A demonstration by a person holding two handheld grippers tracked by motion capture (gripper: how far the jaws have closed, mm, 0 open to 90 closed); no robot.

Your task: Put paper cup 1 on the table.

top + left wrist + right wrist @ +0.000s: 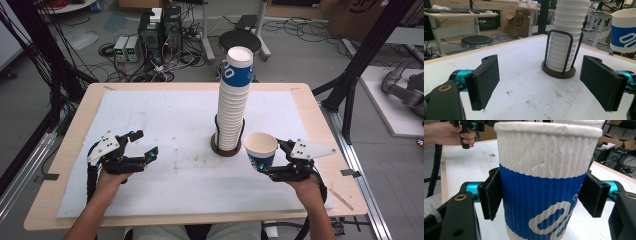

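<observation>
two grippers were at the near edge of the table. left gripper hovered near the near-left corner with jaws spread wide and nothing between them, pads facing the stack; i judged it was parked clear so the other hand could work. tall stack of cups stood upright in a wire holder at mid-table, toward the far edge, the holder apparently there to keep the column from toppling. right gripper, just right of the holder's base, was clamped on a single paper cup, pads pressed to its lower sides, mouth up. cup: ribbed wall, white upper band, blue lower band with white logo, rolled rim.
</observation>
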